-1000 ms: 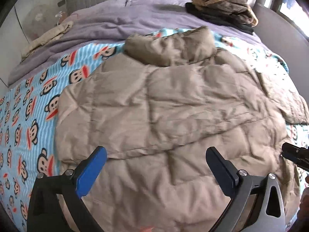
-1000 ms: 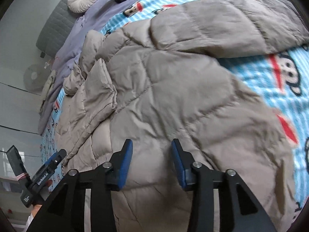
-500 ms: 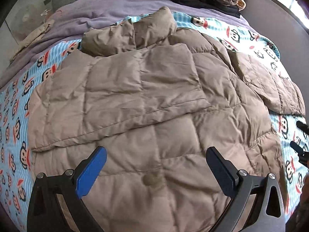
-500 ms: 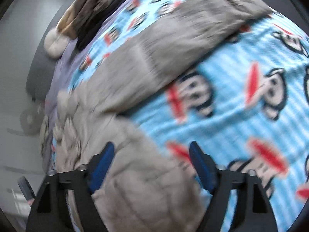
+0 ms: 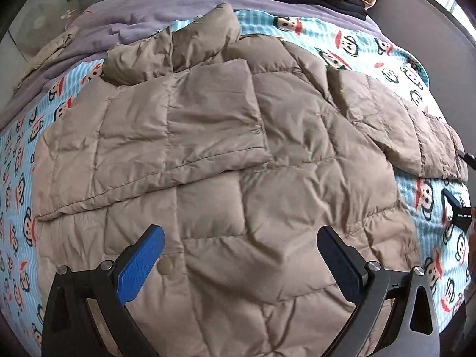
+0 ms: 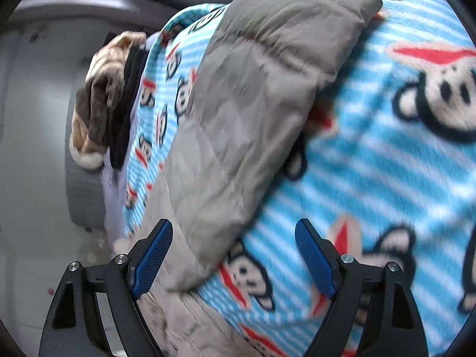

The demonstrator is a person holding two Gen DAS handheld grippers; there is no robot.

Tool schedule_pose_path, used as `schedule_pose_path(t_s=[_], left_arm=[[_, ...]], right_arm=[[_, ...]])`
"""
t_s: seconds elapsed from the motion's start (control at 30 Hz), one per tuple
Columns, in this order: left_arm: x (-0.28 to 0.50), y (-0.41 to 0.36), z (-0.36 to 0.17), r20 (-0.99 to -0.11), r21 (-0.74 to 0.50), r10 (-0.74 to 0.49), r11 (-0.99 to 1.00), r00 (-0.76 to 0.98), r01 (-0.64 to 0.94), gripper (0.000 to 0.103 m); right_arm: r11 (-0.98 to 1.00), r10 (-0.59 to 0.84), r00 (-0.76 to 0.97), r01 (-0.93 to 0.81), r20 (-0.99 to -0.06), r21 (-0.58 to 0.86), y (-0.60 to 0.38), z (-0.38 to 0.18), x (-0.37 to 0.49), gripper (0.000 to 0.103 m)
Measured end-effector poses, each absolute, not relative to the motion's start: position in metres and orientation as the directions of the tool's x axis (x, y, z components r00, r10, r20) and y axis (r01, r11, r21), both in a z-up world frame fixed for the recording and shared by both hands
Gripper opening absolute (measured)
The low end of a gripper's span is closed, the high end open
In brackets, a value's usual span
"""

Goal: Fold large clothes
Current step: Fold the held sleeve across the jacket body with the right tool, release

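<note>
The jacket [image 5: 226, 160] is spread flat on the monkey-print blanket [image 5: 17, 178] of the bed, one sleeve folded across it. The left tongs [image 5: 241, 255] are held wide open above its near hem. The right tongs [image 6: 233, 255] are spread wide over the other sleeve [image 6: 247, 113], gripping nothing.

The left gripper [image 5: 241, 255] is showing a matte black frame — two triangular cut-out arms carrying round silver screws. One of its fingers [image 5: 139, 267] is wearing a bright blue textured pad; the other pad is looking dark navy in shadow. The right gripper [image 6: 233, 255] is showing the same black frame and silver screws, with both pads [image 6: 315, 258] gleaming blue — dimpled like fine mesh.
</note>
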State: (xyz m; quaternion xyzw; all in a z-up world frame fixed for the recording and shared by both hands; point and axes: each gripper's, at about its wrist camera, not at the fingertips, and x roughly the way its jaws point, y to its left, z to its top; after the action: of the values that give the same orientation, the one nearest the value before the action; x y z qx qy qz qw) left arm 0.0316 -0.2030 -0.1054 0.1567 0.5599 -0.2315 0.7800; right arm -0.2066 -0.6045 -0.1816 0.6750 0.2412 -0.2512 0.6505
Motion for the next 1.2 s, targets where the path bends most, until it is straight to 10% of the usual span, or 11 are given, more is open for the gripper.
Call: schedule_pose_path(t_s=[0.43,0.5,0.53,0.57,0.9,1.2], left_arm=[[0.041,-0.212,-0.092,-0.935,0.013,-0.17,0.862,0.311,0.507,0.103],[0.047,-0.204,-0.087,-0.93,0.018,-0.167,0.87,0.327,0.494,0.103],[0.05,-0.199,-0.085,-0.929,0.019,-0.164,0.874,0.332,0.485,0.103],[0.055,-0.192,-0.082,-0.926,0.021,-0.16,0.883,0.342,0.47,0.103],[0.096,-0.124,-0.078,-0.906,0.011,-0.134,0.941,0.402,0.339,0.103],[0.126,-0.056,-0.08,-0.896,-0.001,-0.102,0.973,0.432,0.229,0.103]], right_arm=[[-0.261,-0.075,0.861,0.47,-0.503,0.843,-0.666,-0.209,-0.193,0.083],[-0.257,-0.048,0.856,0.487,-0.515,0.835,-0.669,-0.207,-0.188,0.044],[-0.244,-0.026,0.855,0.497,-0.518,0.833,-0.67,-0.205,-0.181,0.008],[-0.227,-0.021,0.855,0.5,-0.518,0.836,-0.67,-0.201,-0.176,0.005],[0.364,0.021,0.849,0.485,-0.528,0.795,-0.607,-0.066,-0.054,0.005],[0.869,0.142,0.768,0.205,-0.625,0.451,-0.404,-0.009,0.096,0.005]])
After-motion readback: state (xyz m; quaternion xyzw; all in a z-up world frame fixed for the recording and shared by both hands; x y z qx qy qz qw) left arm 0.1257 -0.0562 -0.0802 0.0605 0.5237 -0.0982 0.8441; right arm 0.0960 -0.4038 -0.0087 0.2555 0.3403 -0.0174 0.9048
